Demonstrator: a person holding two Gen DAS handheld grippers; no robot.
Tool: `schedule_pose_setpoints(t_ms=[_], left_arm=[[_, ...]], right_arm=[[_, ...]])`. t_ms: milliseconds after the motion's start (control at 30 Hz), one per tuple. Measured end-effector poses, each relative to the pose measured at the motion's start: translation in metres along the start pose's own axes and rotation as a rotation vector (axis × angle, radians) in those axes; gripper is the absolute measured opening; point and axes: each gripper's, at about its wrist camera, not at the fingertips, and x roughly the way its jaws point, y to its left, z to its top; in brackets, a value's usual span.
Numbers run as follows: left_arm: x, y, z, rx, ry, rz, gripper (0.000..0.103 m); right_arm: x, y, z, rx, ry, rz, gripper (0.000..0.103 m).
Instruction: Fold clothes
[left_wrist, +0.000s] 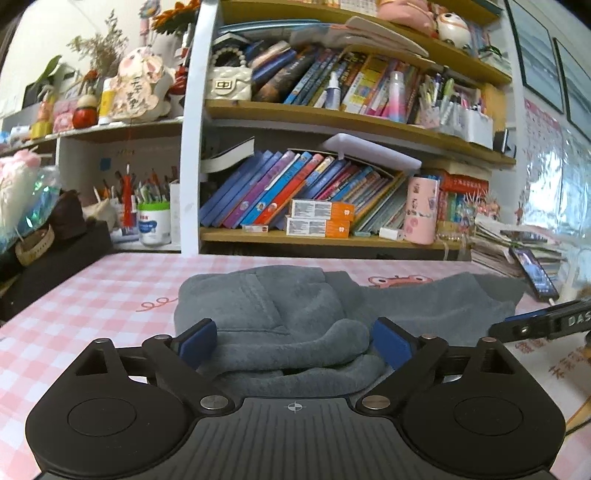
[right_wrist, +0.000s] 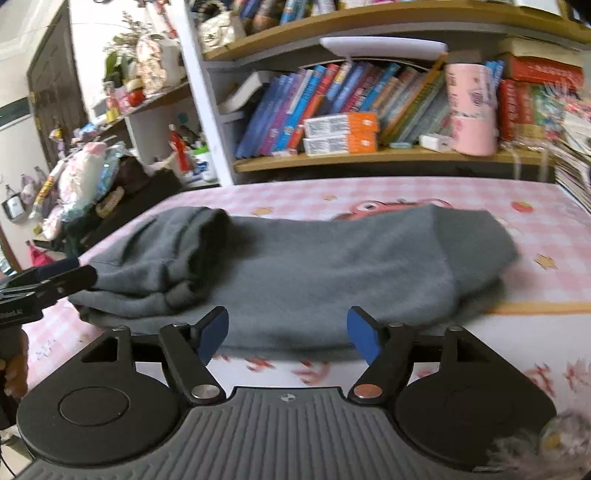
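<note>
A grey fleece garment (left_wrist: 280, 317) lies partly folded on the pink checked tablecloth (left_wrist: 92, 295); it also shows in the right wrist view (right_wrist: 332, 266). My left gripper (left_wrist: 295, 343) is open, its blue pads on either side of a rolled fold at the garment's left end. My right gripper (right_wrist: 288, 332) is open at the garment's near edge, holding nothing. Each gripper shows at the edge of the other's view: the right one (left_wrist: 539, 323) and the left one (right_wrist: 55, 277).
A bookshelf (left_wrist: 332, 236) full of books stands behind the table. A phone (left_wrist: 535, 273) leans on a stack of papers at the far right. A dark box (left_wrist: 55, 258) with a basket and clutter sits at the table's left edge.
</note>
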Motion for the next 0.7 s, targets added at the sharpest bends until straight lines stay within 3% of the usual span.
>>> schedule_pose_setpoints(t_ms=[333, 700], left_arm=[[0.000, 0.000, -0.006, 0.029, -0.023, -0.022, 0.100], [0.001, 0.003, -0.006, 0.016, -0.019, -0.042, 0.102]], right_arm=[[-0.018, -0.061, -0.001, 0.219, 0.026, -0.148, 0.077], [0.012, -0.095, 0.020, 0.494, 0.061, -0.076, 0.080]])
